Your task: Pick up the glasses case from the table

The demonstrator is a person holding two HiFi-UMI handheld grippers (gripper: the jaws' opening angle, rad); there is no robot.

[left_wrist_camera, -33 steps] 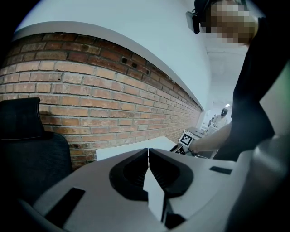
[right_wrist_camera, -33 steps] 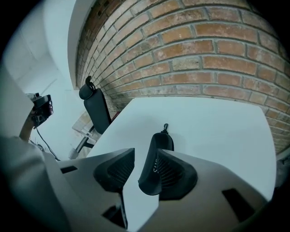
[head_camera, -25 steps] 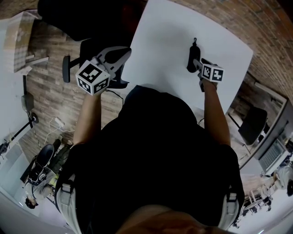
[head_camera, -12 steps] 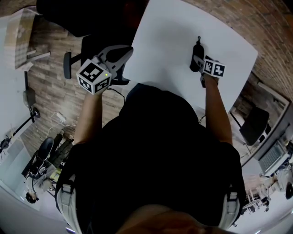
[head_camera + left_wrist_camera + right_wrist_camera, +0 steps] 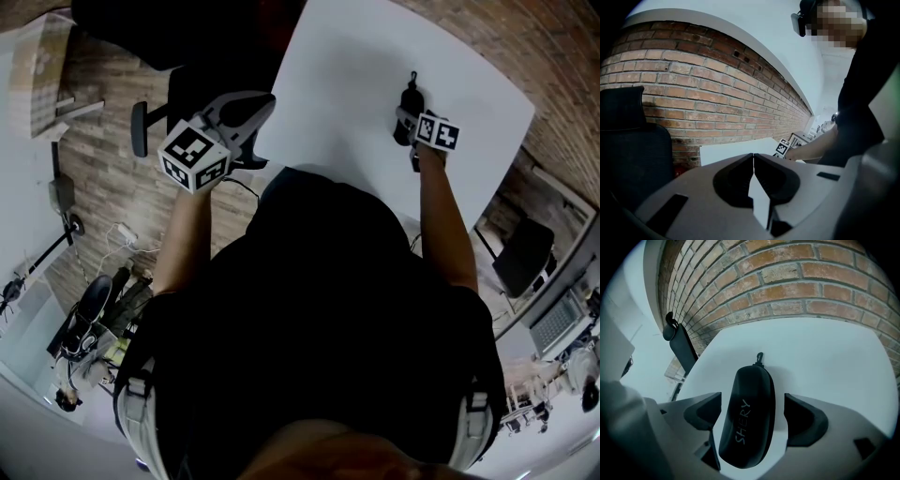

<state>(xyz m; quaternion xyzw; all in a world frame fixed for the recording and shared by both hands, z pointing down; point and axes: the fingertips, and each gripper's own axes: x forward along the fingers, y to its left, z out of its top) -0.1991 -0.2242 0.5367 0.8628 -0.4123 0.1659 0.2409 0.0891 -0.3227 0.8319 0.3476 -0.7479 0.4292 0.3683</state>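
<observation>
A black zip glasses case (image 5: 408,97) lies on the white table (image 5: 347,66) near its right side. In the right gripper view the case (image 5: 747,416) shows white lettering and a zip pull at its far end. My right gripper (image 5: 411,120) stands over it, pointing steeply down. Its jaws have just been opening and now straddle the case (image 5: 752,411) with a gap on each side; neither pad touches it. My left gripper (image 5: 251,105) hangs off the table's left edge, shut and holding nothing (image 5: 753,161).
A black office chair (image 5: 178,37) stands beyond the table's left corner, above the wooden floor. A brick wall (image 5: 693,93) runs behind the table. Another dark chair (image 5: 520,255) is at the right. The person's body fills the lower part of the head view.
The right gripper has sunk towards the table over the case, and its jaws stand wider than before. The left gripper has stayed where it was.
</observation>
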